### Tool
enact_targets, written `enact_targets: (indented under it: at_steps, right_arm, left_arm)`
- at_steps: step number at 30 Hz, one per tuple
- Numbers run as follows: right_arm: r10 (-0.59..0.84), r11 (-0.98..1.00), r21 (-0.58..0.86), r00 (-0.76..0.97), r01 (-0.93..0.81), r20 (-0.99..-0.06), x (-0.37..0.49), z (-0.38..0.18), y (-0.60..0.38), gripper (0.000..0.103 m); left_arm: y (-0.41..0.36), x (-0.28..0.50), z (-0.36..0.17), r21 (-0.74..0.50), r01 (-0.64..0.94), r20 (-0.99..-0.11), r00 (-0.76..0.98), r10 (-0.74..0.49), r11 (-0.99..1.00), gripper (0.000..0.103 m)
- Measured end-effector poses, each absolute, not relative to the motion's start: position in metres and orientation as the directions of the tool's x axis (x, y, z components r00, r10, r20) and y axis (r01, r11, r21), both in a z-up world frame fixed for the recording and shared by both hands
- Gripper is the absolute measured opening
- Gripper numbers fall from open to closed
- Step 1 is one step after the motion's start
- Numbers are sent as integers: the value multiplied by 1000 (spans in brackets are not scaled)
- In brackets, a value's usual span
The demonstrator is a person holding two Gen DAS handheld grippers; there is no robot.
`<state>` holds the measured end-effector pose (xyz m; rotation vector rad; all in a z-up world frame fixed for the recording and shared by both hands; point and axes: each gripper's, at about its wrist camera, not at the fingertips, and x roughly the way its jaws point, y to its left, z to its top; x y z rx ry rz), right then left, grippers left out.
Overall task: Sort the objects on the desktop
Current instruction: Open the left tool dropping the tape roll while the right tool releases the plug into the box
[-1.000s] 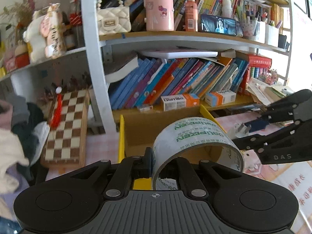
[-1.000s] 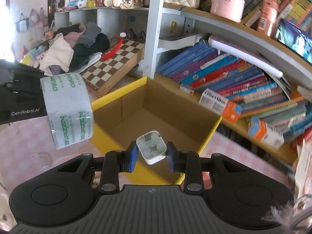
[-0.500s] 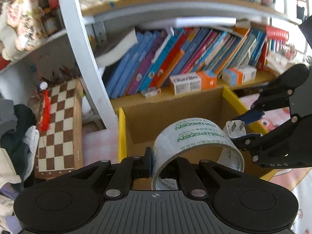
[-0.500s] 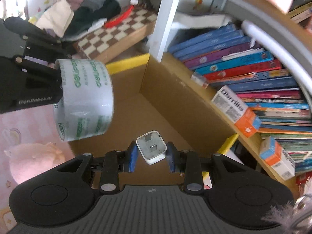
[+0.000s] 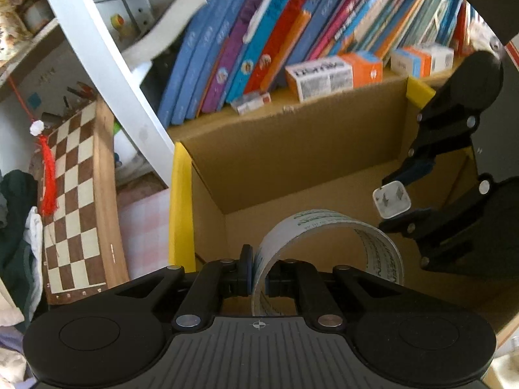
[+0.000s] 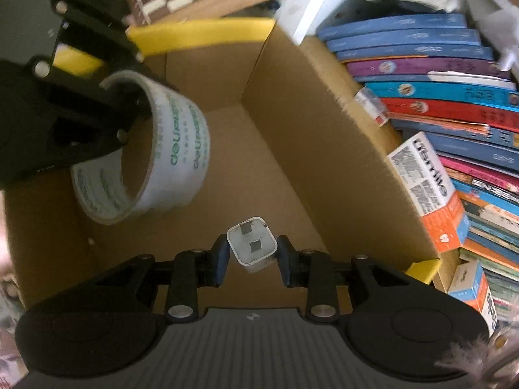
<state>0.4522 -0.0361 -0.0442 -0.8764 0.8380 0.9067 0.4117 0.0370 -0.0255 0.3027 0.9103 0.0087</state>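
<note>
My left gripper (image 5: 258, 272) is shut on the wall of a roll of clear tape with green print (image 5: 327, 227) and holds it inside the open cardboard box with yellow rims (image 5: 181, 201). The tape roll also shows in the right wrist view (image 6: 168, 149), held by the left gripper (image 6: 126, 120) above the box floor (image 6: 240, 175). My right gripper (image 6: 251, 256) is shut on a white plug adapter (image 6: 252, 246) over the box. The adapter (image 5: 391, 201) and right gripper (image 5: 394, 201) show at the right of the left wrist view.
A bookshelf with leaning books (image 5: 259, 39) and small cartons (image 5: 334, 76) stands right behind the box. A white shelf post (image 5: 107, 61) rises at the box's far left corner. A wooden chessboard (image 5: 74, 201) and clothes (image 5: 16, 227) lie to the left.
Both grippers have moved forward and down into the box, with the tape roll and the adapter still held. The box now fills most of both views.
</note>
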Motion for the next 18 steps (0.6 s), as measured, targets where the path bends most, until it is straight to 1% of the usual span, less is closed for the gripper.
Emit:
enact_targets:
  at_steps: [9,11,12,13,15,17,18]
  right_arm:
    - [265,327,-229,321,-917,-909,462,-55,-36,30]
    - [269,327,-221,315,-919,-910,462,-54,-37,30]
    - [272,328,-219,313,-919,-910,462,-54,-37,31]
    - [276,329,-218,315,-919,-908,461,-53,-37,37]
    - [289,329,-224,324,-917,-901,459,-51,-37,46]
    - [300,327,-217,319,-920,-899,458,-50,-39,50]
    - [306,329,-213,318,-920,-898,457,-48,-39,54]
  left_arm:
    - [29,421,-36,294,154,-794,589,151,943,7]
    - [28,422,-36,297,158,-795,587,152,942,10]
    - [28,423,-36,299,157,-796,585,155,941,14]
    - [27,423,-36,301,158,-797,584,157,940,15]
    - [26,422,-35,306,163,-795,586,157,938,17]
    - [25,420,-34,310,169,-793,588,157,935,23]
    - [24,420,-34,313,172,-792,589,157,934,28]
